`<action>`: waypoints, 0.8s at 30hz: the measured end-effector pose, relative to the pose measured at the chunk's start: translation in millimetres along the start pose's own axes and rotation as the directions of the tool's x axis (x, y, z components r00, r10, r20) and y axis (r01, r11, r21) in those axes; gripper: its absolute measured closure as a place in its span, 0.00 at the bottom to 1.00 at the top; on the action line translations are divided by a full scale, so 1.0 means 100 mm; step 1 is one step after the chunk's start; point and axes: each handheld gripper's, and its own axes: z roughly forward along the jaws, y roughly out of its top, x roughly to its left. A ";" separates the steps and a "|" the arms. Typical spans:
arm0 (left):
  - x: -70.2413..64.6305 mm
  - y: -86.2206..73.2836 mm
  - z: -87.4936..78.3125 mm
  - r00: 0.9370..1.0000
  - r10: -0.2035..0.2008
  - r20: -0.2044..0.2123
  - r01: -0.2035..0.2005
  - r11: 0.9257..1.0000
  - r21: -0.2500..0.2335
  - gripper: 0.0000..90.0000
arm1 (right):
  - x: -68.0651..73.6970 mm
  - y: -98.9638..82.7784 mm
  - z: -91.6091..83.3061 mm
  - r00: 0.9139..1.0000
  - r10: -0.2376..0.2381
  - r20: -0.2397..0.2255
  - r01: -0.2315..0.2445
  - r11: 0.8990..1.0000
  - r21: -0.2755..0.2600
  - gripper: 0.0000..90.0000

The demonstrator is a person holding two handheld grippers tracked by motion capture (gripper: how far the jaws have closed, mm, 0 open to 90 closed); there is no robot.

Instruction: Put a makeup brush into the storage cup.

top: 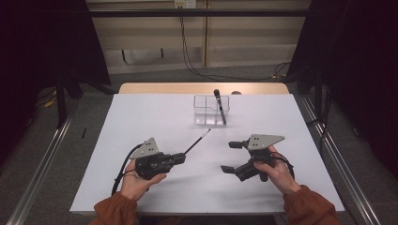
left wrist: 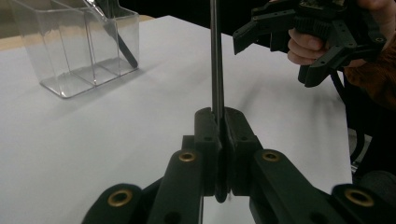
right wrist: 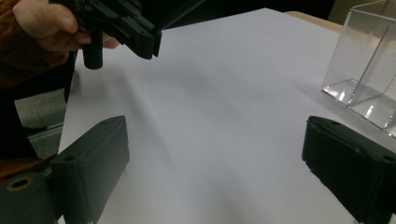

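My left gripper point(top: 180, 158) point(left wrist: 222, 121) is shut on a thin dark stick point(top: 197, 141) point(left wrist: 215, 56), gripping it near one end. The stick slants up off the white table toward a clear divided container point(top: 206, 112) point(left wrist: 79, 46) at the back middle. A black pen-like tool point(top: 219, 107) leans in the container's right compartment. My right gripper point(top: 230, 157) point(right wrist: 219, 172) hovers open at the right, jaws far apart with only bare table between them. In the right gripper view, the left gripper point(right wrist: 135, 28) and the container point(right wrist: 369, 70) appear farther off.
A white sheet point(top: 141, 122) covers the table, with a wooden strip point(top: 164, 88) along its far edge. Dark curtains flank both sides, and cables hang on the back wall. Metal rails run along the floor left and right of the table.
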 end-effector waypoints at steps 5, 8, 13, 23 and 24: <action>-0.02 0.01 0.00 1.000 0.008 -0.002 -0.008 0.999 -0.048 0.95 | 0.02 0.01 0.04 1.000 -0.002 -0.009 0.001 0.999 -0.039 0.08; -0.03 0.02 0.02 1.000 0.002 0.007 -0.001 0.998 -0.063 0.95 | 0.03 0.05 0.07 1.000 -0.008 -0.007 0.007 0.998 -0.064 0.08; -0.07 0.02 0.05 1.000 0.020 0.016 -0.018 0.997 -0.068 0.95 | 0.05 0.10 0.13 0.999 -0.004 -0.042 0.000 0.996 -0.087 0.08; -0.09 0.01 0.12 0.999 0.037 0.034 -0.035 0.998 -0.052 0.95 | 0.08 0.13 0.19 0.995 0.009 -0.104 -0.024 0.989 -0.145 0.08; -0.10 0.01 0.12 0.999 0.037 0.038 -0.035 0.998 -0.052 0.95 | 0.08 0.13 0.19 0.994 0.005 -0.109 -0.021 0.989 -0.147 0.08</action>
